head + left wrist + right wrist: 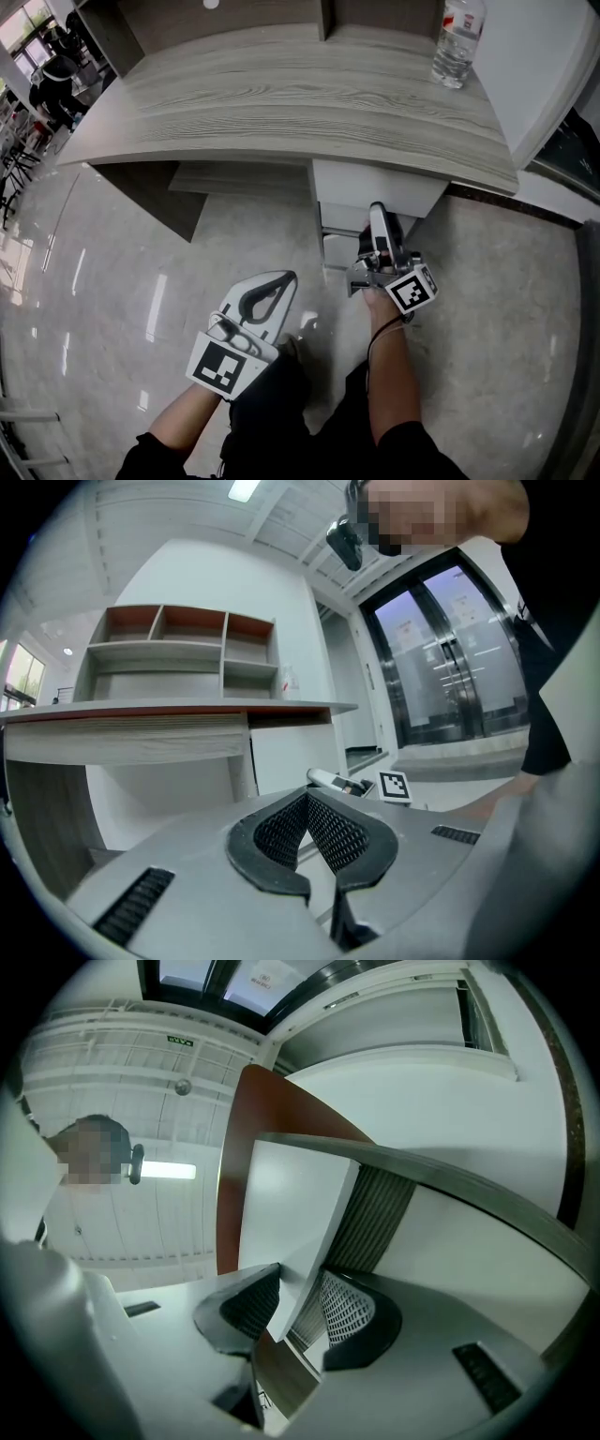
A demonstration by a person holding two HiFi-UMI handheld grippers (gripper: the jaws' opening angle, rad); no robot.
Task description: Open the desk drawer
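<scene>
Drawer front (375, 186): a flat, smooth white panel, sitting under the right end of the grey wood-grain desktop (281, 103).
Right gripper (291, 1307): its black mesh-textured pads (347, 1312) are clamping the panel's thin edge.
Left gripper (307, 799): it is hanging well apart over the glossy floor (112, 281), with its tips pressing together on nothing.

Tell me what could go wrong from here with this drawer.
The right claw reaches only a corner of the drawer front, so it may slip off when a pull starts. The water bottle stands on the desk above, and a sharp jerk might topple it.
</scene>
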